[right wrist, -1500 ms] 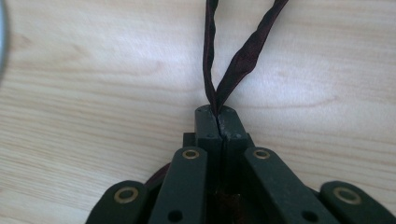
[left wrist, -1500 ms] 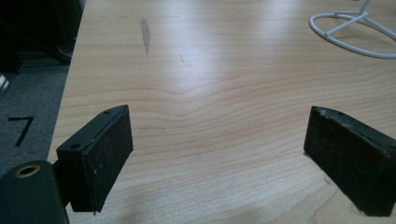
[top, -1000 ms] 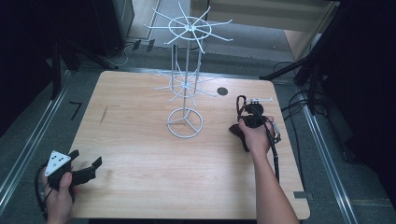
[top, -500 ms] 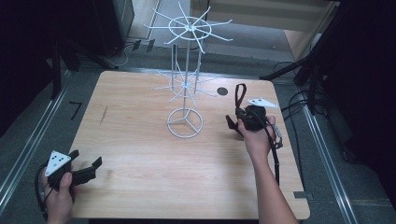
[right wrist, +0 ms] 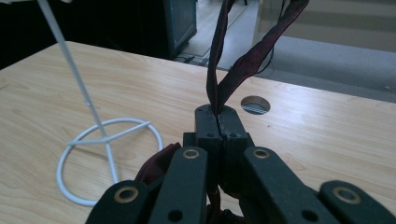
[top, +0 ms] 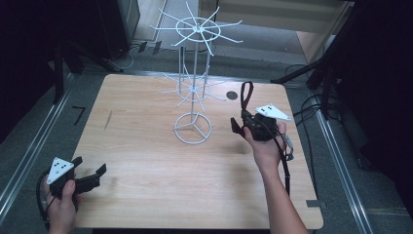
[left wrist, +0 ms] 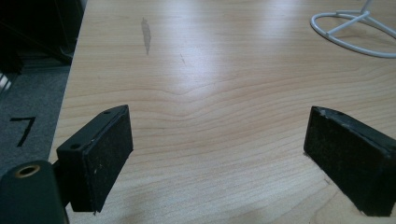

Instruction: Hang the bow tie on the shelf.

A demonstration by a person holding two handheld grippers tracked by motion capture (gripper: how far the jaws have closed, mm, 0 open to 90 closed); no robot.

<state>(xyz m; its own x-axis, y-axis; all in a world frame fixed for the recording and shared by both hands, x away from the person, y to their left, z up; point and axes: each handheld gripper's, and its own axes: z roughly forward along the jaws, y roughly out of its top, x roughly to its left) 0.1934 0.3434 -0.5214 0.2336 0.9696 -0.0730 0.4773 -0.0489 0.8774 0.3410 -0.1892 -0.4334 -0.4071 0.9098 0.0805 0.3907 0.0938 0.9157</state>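
Observation:
A dark red strap (top: pixel 246 94) stands up as a loop from my right gripper (top: pixel 243 119), which is shut on its lower end just right of the white wire rack's ring base (top: pixel 193 127). In the right gripper view the strap (right wrist: pixel 219 60) rises from between the closed jaws of that gripper (right wrist: pixel 218 116), and more dark red fabric bunches below them. The rack (top: pixel 195 73) stands mid-table with spoked arms at two heights. My left gripper (top: pixel 90 165) rests at the table's front left corner, open, with bare wood between its pads (left wrist: pixel 100 158).
A round cable hole (top: pixel 232 95) lies in the wooden table (top: pixel 146 146) behind the right gripper. The right gripper's cable (top: pixel 285 165) trails along the forearm. Dark stands and cables crowd the floor to the right. A "7" mark (left wrist: pixel 22 129) sits on the floor at left.
My right gripper has risen off the table and turned, carrying the strap, which now stands upright as a loop. The left gripper has not moved.

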